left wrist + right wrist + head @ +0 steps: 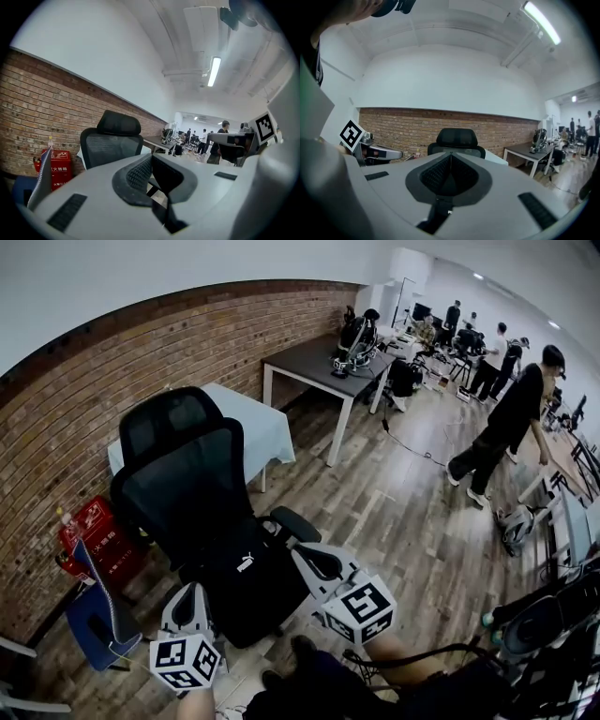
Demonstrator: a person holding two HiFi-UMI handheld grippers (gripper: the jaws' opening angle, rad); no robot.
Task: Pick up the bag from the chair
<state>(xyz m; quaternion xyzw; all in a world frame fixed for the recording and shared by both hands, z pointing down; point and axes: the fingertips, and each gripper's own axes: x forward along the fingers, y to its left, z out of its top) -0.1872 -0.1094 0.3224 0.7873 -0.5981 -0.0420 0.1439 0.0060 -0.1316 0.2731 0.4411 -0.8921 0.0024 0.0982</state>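
Note:
A black bag [251, 589] with a small white logo lies on the seat of a black mesh office chair [183, 474]. My left gripper [192, 592] hovers at the seat's near left edge, shut and empty. At the seat's right side, beside the armrest [293, 523], my right gripper [302, 552] is also shut with nothing in it. In the left gripper view the shut jaw tips [151, 161] point past the chair's backrest [111, 143]. The right gripper view has its shut tips [450, 161] under the chair's headrest [457, 138]. The bag is hidden in both gripper views.
A red fire-extinguisher box [98, 540] stands against the brick wall, with a blue seat [94, 620] near it. Behind the chair are a white-clothed table [258, 423] and a dark table [314, 362]. Several people [511, 418] stand at the far right. Cables lie on the wooden floor.

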